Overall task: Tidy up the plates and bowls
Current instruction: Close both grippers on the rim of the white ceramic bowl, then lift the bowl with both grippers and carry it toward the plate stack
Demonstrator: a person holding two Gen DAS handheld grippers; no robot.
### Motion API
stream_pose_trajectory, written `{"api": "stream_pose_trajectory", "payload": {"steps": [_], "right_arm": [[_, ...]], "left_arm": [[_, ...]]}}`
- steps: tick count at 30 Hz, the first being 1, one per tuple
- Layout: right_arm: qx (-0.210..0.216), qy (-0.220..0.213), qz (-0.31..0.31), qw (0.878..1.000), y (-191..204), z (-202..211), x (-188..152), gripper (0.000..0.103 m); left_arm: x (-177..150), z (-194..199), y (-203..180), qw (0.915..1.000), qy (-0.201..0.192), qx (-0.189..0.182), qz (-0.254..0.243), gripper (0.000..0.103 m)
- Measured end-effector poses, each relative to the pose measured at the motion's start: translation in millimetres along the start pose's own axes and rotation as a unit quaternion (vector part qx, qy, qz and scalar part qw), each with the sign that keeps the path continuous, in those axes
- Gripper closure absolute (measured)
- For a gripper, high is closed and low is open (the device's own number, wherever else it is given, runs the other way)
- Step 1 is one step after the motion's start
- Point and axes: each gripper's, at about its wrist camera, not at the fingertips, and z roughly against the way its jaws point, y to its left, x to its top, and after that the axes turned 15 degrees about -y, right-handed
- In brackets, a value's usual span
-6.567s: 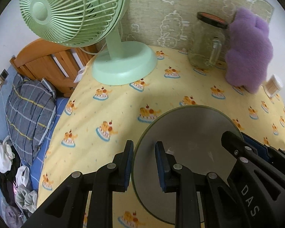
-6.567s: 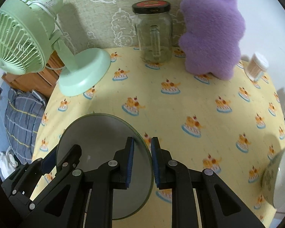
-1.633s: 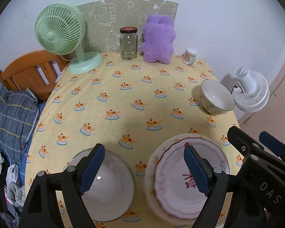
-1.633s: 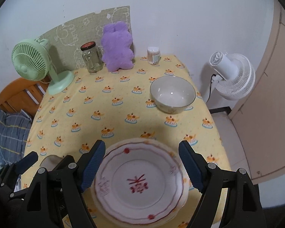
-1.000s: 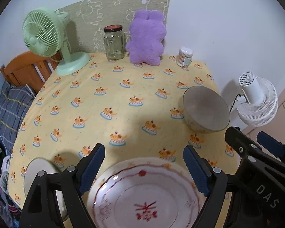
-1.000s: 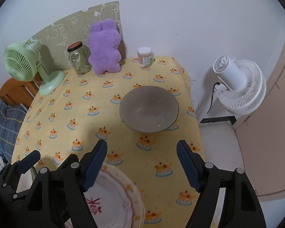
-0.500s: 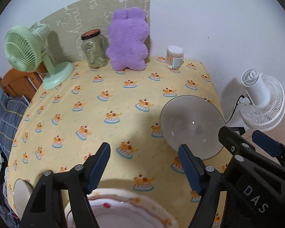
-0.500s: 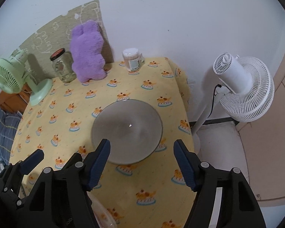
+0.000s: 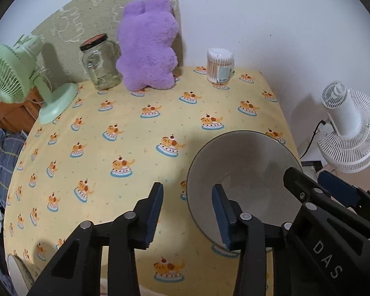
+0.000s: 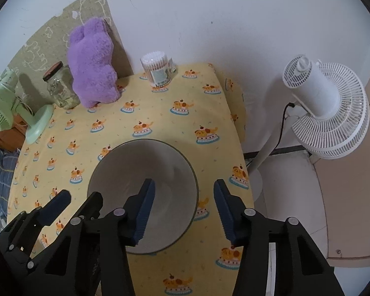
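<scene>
A grey-white bowl (image 9: 244,162) stands on the yellow tablecloth (image 9: 135,133) near the table's right edge; it also shows in the right wrist view (image 10: 140,172). My left gripper (image 9: 187,204) is open, straddling the bowl's left rim, one finger inside. My right gripper (image 10: 182,199) is open, straddling the bowl's right rim, its left finger over the bowl. The right gripper's body shows in the left wrist view at lower right. A plate edge (image 9: 19,268) peeks at the lower left.
At the back stand a green fan (image 9: 14,74), a glass jar (image 9: 101,66), a purple plush (image 9: 148,44) and a cotton swab tub (image 9: 220,65). A white fan (image 10: 325,111) stands on the floor beyond the table's right edge. A bed lies to the left.
Both grippers have moved forward and right, down to the bowl, and narrowed somewhat. The red-patterned plate has dropped out of view below.
</scene>
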Motion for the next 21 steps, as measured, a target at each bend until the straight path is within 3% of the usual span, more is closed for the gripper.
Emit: {"api": "stream_pose_trajectory", "payload": {"steps": [6,8,14,21], "right_arm": [[0.002,0.015,-0.004,1.0,-3,-17,-2,0.066],[0.004,0.019,-0.001,1.0,-2,-21,-3,0.076],[-0.008,0.016,0.01,1.0,2,-24,-2,0.078],[-0.014,0.026,0.008,1.0,5,-17,-4,0.078]], "left_arm": [[-2,-14,-5,0.9997,0.018,-0.013,-0.005,0.08],[-2,-15,-8,0.9997,0.014,-0.013,-0.014,0.08],[0,-20,-8,0.9997,0.013,-0.003,-0.022,0.086],[-4,-14,-4,0.9993,0.028,-0.009,-0.023,0.086]]}}
